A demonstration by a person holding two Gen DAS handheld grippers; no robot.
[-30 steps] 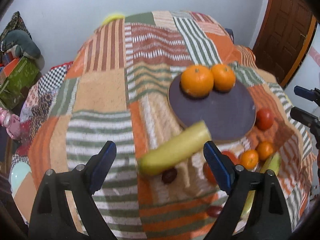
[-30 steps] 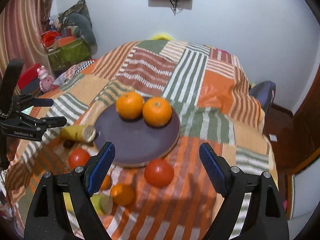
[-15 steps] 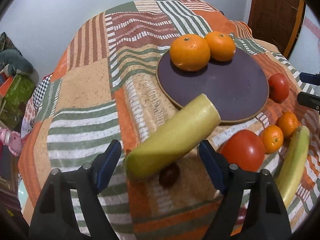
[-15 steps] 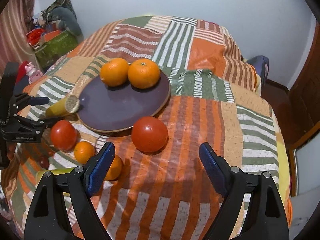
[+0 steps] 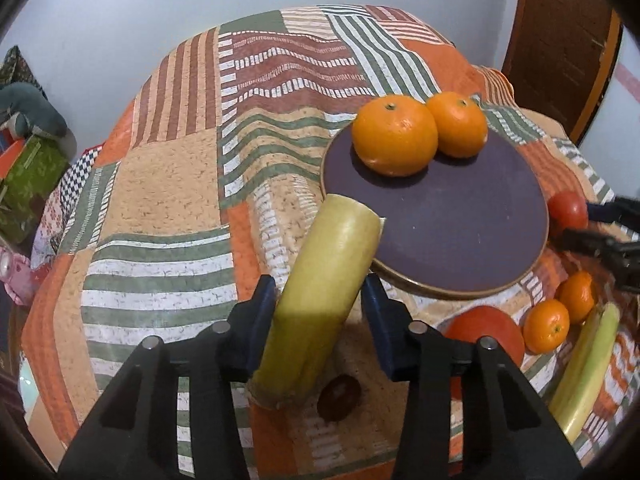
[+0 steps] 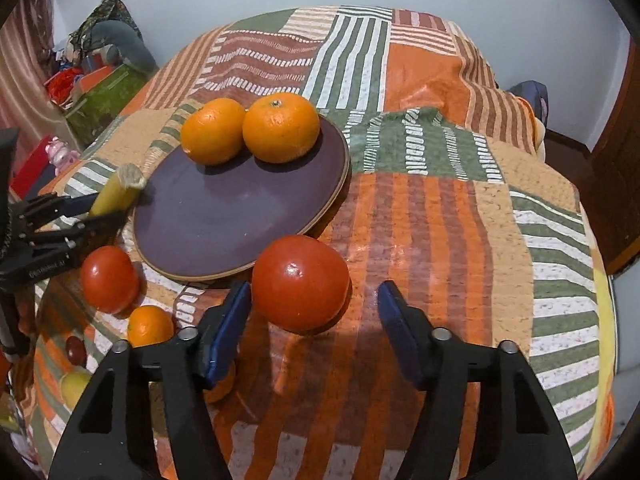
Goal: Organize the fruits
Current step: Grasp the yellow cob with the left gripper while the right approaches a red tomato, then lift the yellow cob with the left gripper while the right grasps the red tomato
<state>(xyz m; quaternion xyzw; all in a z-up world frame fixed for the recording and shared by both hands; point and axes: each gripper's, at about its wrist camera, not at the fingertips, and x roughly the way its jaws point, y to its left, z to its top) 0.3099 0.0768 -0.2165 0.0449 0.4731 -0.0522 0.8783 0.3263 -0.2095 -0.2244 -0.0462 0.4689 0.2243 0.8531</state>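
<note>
Plate (image 5: pixel 460 232) rim against banana (image 5: pixel 320 280).

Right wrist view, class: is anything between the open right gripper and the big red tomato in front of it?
Nothing visible. The right gripper is open, and the big red tomato lies on the quilt just ahead of its left finger, with only bare cloth in the gap. The plate sits beyond.

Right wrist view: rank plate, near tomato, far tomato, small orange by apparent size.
1. plate
2. near tomato, though closeness to the camera inflates it
3. far tomato; true size against the near one is unsure
4. small orange
</note>
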